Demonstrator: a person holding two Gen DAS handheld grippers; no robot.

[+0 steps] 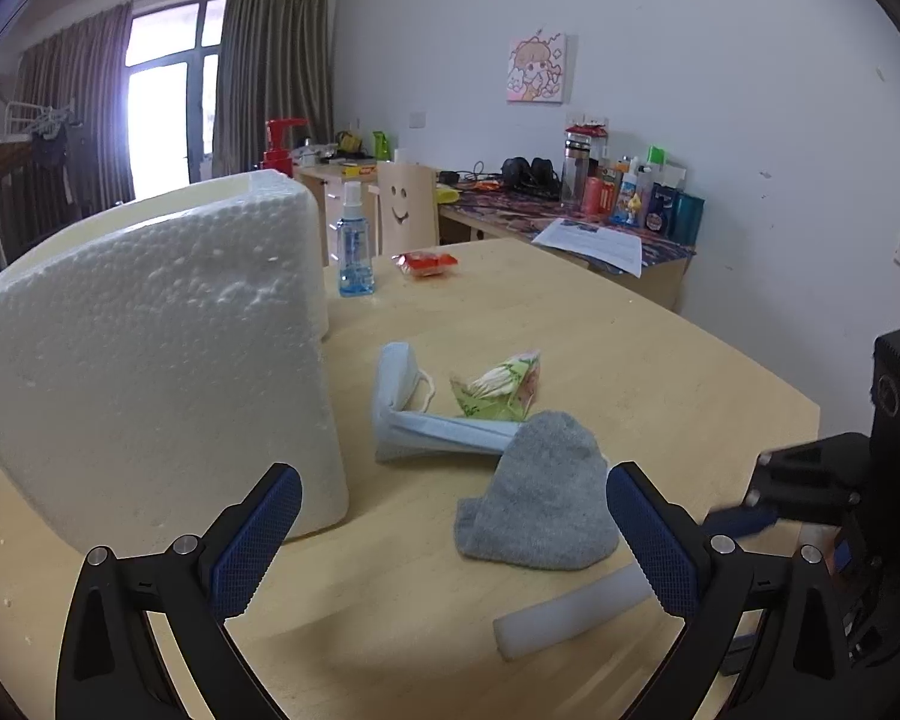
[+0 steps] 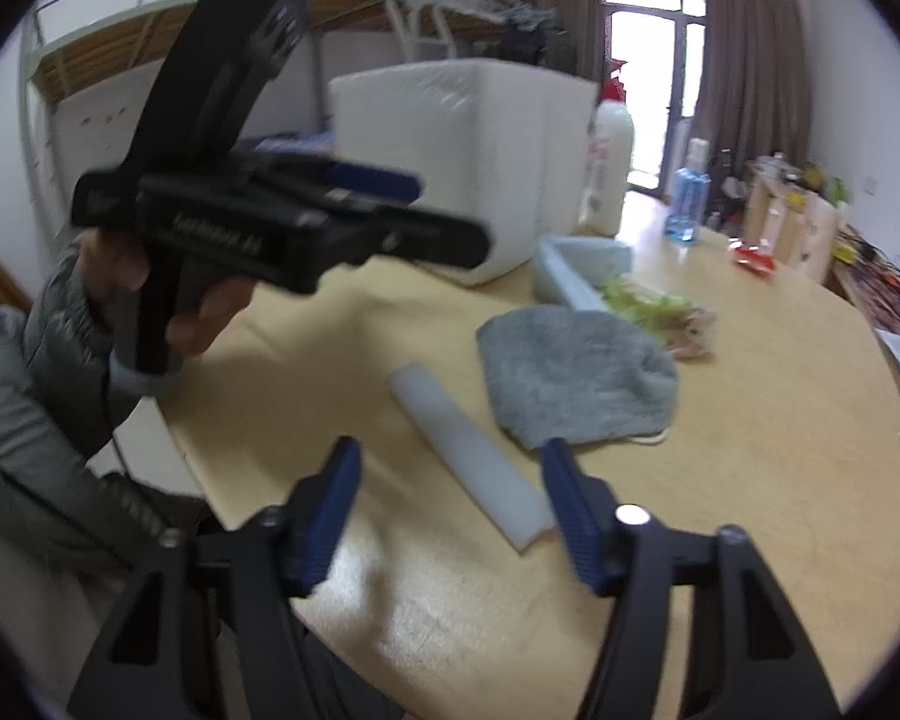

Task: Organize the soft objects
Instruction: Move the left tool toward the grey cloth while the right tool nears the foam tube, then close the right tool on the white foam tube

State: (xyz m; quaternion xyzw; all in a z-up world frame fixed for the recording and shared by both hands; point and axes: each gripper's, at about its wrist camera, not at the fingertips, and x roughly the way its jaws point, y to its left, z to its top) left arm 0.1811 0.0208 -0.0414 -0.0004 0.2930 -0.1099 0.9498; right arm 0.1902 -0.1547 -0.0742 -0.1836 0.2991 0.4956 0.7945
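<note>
**Foam strip lies nearest our right gripper**

Taking the foam box as landmark, the white foam strip lies away from it, beside the grey sock, running lengthwise toward our right gripper. Its jaws are apart, empty. Our left gripper gapes too. The right view, though blurred, probably shows the strip whole.

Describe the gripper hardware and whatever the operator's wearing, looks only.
Both units match: black plastic bodies with angled black fingers, blue cross-hatch textured pads and silver pivot bolts, seen on the left gripper and the right gripper. The right wrist view shows the left unit's pistol-style handle and faint lettering on its side, too blurred to read. The person's sleeve is grey and quilted. No cables clearly visible.
</note>
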